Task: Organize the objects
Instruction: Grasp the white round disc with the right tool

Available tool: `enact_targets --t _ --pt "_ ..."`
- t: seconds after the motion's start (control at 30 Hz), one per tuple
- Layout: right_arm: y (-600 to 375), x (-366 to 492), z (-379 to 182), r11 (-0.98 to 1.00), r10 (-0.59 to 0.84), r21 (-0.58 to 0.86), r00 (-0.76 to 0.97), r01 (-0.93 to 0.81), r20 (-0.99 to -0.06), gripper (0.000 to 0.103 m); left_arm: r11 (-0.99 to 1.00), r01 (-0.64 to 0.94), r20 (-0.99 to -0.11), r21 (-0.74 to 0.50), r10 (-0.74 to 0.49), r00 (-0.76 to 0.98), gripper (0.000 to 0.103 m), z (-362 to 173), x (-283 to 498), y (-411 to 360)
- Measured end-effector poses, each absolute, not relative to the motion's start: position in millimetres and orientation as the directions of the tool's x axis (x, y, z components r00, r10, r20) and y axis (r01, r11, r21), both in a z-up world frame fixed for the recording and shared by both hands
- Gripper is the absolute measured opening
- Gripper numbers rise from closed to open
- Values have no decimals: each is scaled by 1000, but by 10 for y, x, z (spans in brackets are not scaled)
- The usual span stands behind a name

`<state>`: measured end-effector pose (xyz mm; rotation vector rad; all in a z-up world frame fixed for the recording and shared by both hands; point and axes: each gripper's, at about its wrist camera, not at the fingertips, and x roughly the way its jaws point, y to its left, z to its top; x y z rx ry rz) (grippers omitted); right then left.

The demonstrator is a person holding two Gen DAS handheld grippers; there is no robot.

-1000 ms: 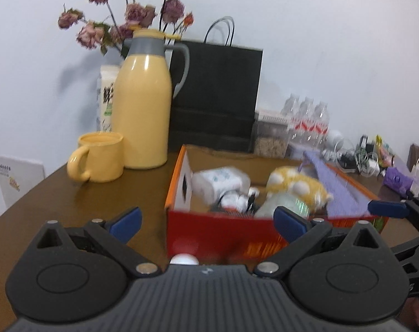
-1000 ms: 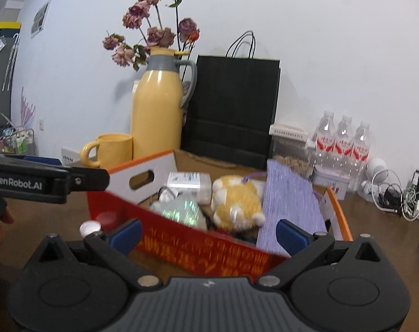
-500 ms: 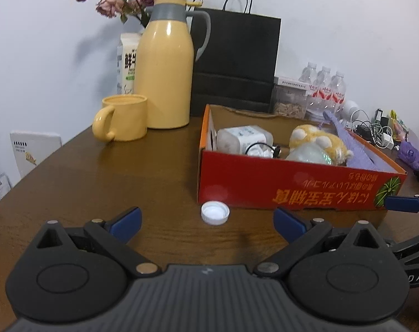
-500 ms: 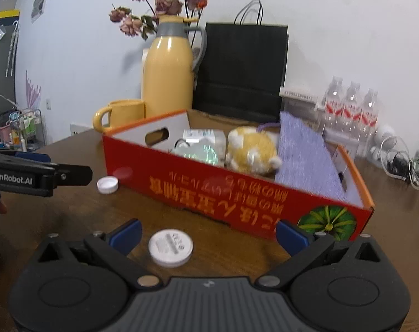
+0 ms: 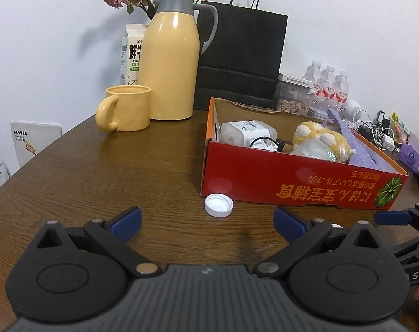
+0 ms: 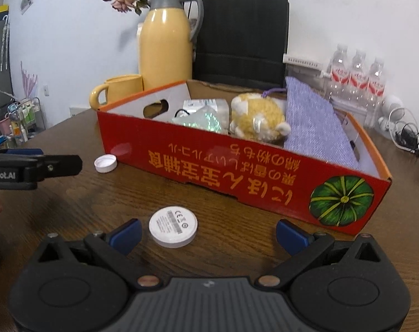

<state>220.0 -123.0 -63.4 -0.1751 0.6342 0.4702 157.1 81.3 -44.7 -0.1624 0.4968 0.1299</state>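
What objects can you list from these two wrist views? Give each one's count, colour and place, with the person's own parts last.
Cardboard box: 1, red, table centre.
Plush toy: 1, yellow-white, in box.
Knitted cloth: 1, purple, in box, right side.
Bottle cap: 1, white, on table by box corner.
Round disc: 1, white, on table before box.
Thermos jug: 1, yellow, behind box.
Mug: 1, yellow, beside jug.
Paper bag: 1, black, against wall.
Water bottles: 3, clear, far right.
Left gripper: open, empty.
Right gripper: open, empty.
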Motion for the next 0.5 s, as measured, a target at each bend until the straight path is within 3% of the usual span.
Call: enact_targets --t 0.23,0.4,0.5 --pt "-1151 2291 -672 877 377 12 673 -480 -636 99 978 -163 -486 -129 81 870 103 -453 1569 816" --pt "-1112 2271 -653 869 397 17 677 -495 -620 82 977 -169 -492 -128 85 866 103 -459 1578 814" --pt "-1105 2245 -635 854 423 20 670 -521 -610 67 977 -170 -498 -128 84 863 103 -465 1586 815"
